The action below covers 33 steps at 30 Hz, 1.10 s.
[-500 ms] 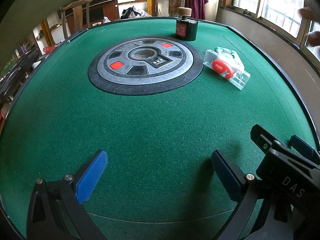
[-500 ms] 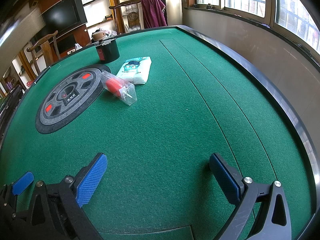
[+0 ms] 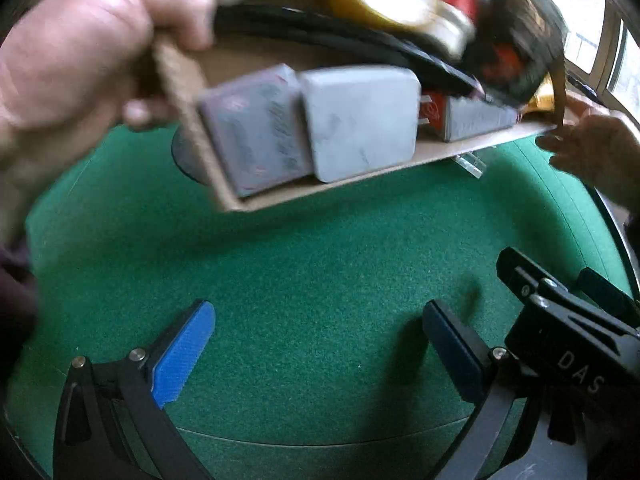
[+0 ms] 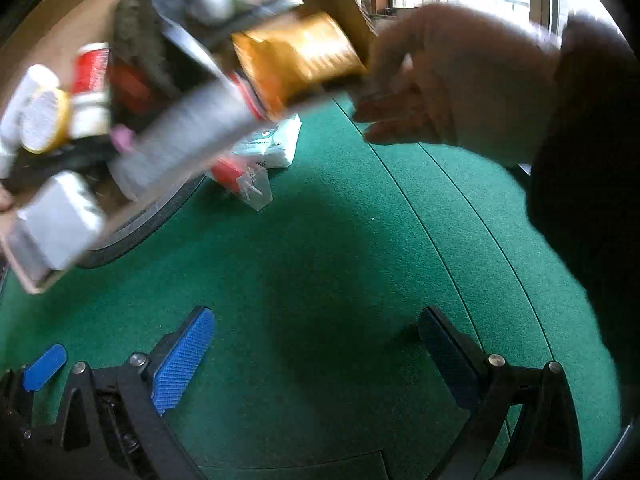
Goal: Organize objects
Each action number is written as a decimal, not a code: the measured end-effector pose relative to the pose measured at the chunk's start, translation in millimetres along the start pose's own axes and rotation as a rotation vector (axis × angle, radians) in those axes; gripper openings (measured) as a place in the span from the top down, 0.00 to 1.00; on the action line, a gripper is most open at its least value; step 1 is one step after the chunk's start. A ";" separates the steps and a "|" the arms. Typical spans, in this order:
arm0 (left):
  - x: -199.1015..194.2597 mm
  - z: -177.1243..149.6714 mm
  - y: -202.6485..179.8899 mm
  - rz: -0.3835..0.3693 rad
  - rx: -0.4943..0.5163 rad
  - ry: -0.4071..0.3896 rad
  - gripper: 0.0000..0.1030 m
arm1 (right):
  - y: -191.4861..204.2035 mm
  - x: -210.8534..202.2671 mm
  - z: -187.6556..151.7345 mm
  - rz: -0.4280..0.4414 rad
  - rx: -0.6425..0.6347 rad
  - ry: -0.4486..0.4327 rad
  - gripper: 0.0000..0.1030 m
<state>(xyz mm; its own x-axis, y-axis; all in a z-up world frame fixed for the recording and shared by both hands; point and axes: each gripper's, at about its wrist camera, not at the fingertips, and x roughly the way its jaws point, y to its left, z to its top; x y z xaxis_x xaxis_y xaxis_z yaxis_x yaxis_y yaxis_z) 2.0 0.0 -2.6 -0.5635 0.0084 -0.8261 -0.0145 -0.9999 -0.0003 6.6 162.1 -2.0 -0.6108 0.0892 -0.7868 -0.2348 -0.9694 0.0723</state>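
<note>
We are resting both grippers low over the green bench, left gripper and right gripper with fingers spread wide and pinching nothing. Beyond, bare hands are tipping a cardboard box of blurred items, apparently to spill them for sorting. Only the right view is showing the clear packet and white pack lying beneath.

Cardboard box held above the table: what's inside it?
The cardboard box holds grey packs, a gold pouch, a red-labelled bottle and black items. Blur and overlap hide the rest.
</note>
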 end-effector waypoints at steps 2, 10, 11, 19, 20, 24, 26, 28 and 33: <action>0.0 -0.5 0.0 0.000 0.000 0.000 0.00 | -0.4 -0.3 0.0 0.000 0.000 0.000 0.00; 0.4 -1.8 0.5 -0.002 0.002 0.001 0.00 | -0.6 -0.8 -0.3 -0.001 0.000 0.000 0.00; 0.6 -2.2 0.6 -0.003 0.002 0.000 0.00 | -0.4 -1.0 -0.3 -0.001 0.000 0.000 0.00; 1.8 -6.1 2.2 -0.004 0.003 0.000 0.00 | 1.1 -2.5 -0.8 -0.001 0.000 0.000 0.00; 2.0 -6.2 2.7 -0.004 0.003 0.000 0.00 | 1.4 -2.6 -0.9 -0.001 0.000 0.000 0.00; 2.5 -6.2 2.6 -0.004 0.003 0.001 0.00 | 2.3 -3.1 -1.4 -0.002 0.000 0.000 0.00; 4.6 -1.1 1.6 -0.004 0.003 0.001 0.00 | 1.8 -3.3 -1.5 -0.002 0.000 0.000 0.00; 1.1 -1.2 0.0 -0.004 0.004 0.001 0.00 | 2.1 -3.4 -1.8 -0.002 -0.001 -0.001 0.00; 0.8 -1.2 -0.1 -0.005 0.005 0.001 0.00 | 2.1 -3.7 -2.0 -0.002 -0.001 -0.001 0.00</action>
<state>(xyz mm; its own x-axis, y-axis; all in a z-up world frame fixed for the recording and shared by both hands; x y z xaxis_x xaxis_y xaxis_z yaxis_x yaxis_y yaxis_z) 2.5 0.1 -3.9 -0.5628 0.0131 -0.8265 -0.0215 -0.9998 -0.0012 9.9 159.3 -0.1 -0.6108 0.0913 -0.7865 -0.2355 -0.9693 0.0704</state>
